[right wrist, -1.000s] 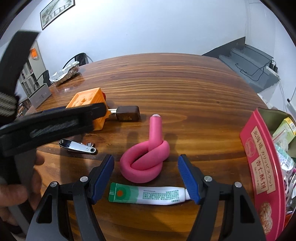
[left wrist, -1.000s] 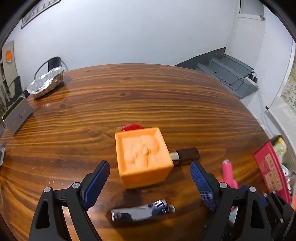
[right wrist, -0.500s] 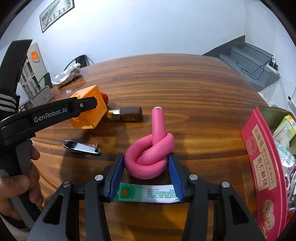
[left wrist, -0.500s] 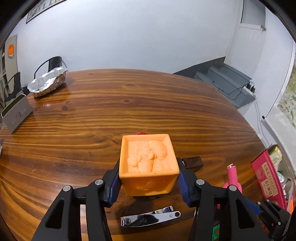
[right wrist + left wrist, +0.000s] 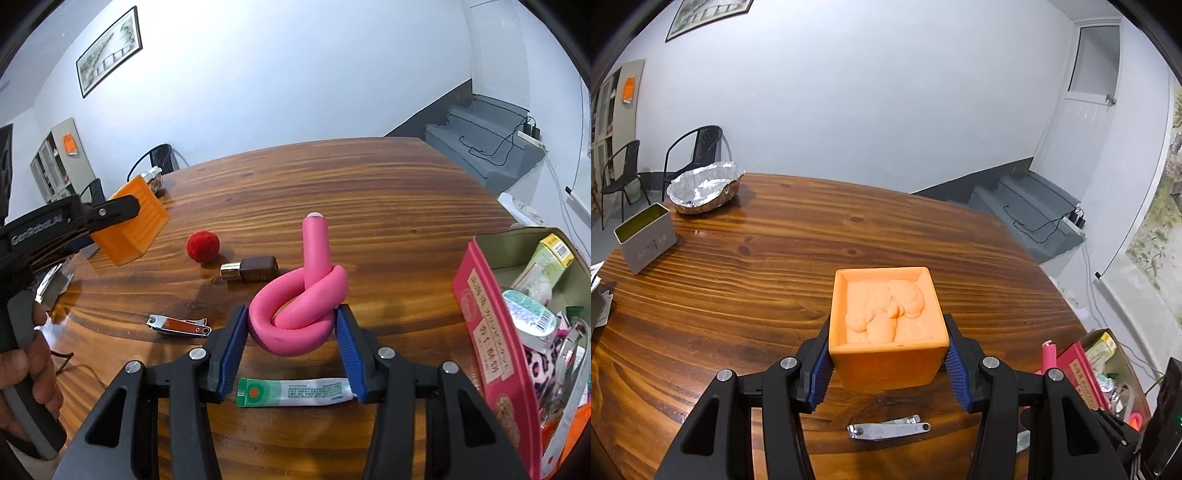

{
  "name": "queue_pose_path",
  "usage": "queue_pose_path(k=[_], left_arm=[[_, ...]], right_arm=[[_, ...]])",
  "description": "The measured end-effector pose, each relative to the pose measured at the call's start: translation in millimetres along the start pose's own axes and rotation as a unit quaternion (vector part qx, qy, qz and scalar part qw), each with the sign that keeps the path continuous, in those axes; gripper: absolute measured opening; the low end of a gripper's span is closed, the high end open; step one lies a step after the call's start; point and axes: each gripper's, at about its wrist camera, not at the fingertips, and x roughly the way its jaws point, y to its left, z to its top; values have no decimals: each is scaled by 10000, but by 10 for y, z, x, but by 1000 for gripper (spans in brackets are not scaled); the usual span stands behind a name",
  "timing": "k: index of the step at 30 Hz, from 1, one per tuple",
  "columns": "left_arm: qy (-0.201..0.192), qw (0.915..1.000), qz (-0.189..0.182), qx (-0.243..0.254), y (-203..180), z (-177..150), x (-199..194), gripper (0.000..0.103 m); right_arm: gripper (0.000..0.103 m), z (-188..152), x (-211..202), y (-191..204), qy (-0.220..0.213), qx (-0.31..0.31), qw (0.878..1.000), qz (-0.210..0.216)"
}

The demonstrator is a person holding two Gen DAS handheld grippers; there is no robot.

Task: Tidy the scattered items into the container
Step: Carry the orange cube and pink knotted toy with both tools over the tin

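Left wrist view: the left gripper (image 5: pixel 888 363) is clamped on the orange block (image 5: pixel 886 328), lifted above the wooden table (image 5: pixel 738 295). Right wrist view: the right gripper (image 5: pixel 291 345) squeezes the knotted pink foam roller (image 5: pixel 301 306), near the red tin (image 5: pixel 491 332) at the table's right edge.

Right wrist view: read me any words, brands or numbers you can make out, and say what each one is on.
"GenRobot.AI": on the left gripper, blurred here.
Chinese characters on the red container: not legible enough to quote.
Fine print on the green-and-white tube: too small.
Nothing else readable.
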Motion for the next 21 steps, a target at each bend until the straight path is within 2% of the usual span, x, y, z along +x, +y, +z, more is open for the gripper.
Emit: queue_pose_path(k=[11, 17, 21], left_arm=[[-35, 9995, -254, 162, -248, -128, -191, 55], [-36, 9984, -458, 329, -465, -225, -304, 55], [-2, 9971, -604, 471, -673, -290, -339, 55]], right_arm=[[52, 57, -415, -133, -521, 255, 9981, -231], [52, -83, -988, -486, -1164, 515, 9886, -806], [52, -200, -1238, -804, -1278, 783, 9817, -1175]])
